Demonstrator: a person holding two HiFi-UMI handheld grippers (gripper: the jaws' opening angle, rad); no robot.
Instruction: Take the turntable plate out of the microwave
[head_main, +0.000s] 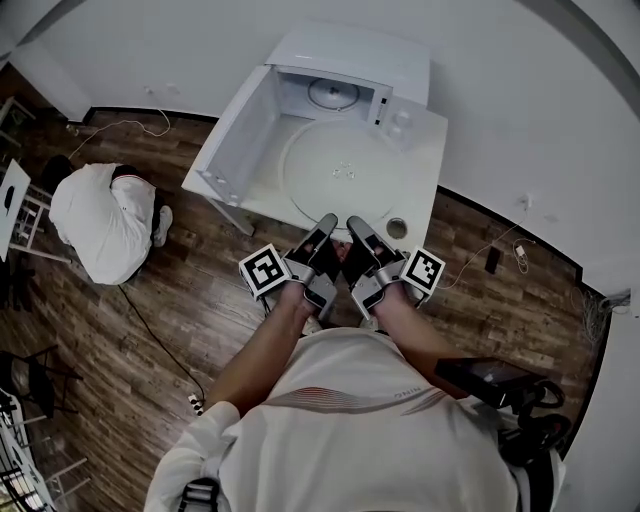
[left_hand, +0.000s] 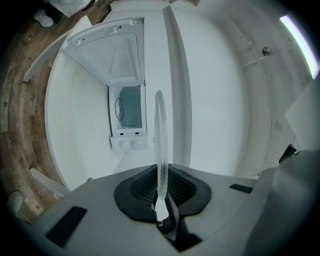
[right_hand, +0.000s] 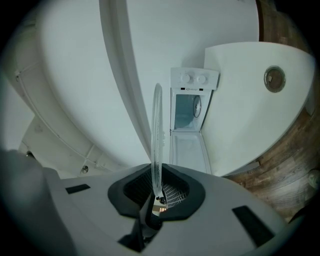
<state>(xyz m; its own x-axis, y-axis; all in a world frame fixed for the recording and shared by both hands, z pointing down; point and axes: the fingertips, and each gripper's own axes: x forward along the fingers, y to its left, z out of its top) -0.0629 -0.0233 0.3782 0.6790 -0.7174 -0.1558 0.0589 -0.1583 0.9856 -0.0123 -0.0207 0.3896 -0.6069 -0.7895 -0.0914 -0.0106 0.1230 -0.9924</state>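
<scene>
1. Jaws of the left gripper (left_hand: 160, 196) are nearly closed and pinch the near rim of the glass turntable plate (head_main: 345, 170). Jaws of the right gripper (right_hand: 156, 194) pinch the same rim just beside them.
2. Two grips side by side on one edge likely keep the wide, slippery plate from tipping or spinning.
3. The plate is held flat in front of the microwave (head_main: 345, 62), over the white tabletop (head_main: 422, 150). I think it is already out.
4. The door (head_main: 235, 135) swings wide open at the microwave's left, so the plate has room to pass.
5. Inside the microwave a round ring (head_main: 333, 93) shows, bare, where the plate likely sat.
6. A person (head_main: 105, 220) crouches on the floor (head_main: 150, 330), well left of the microwave.
</scene>
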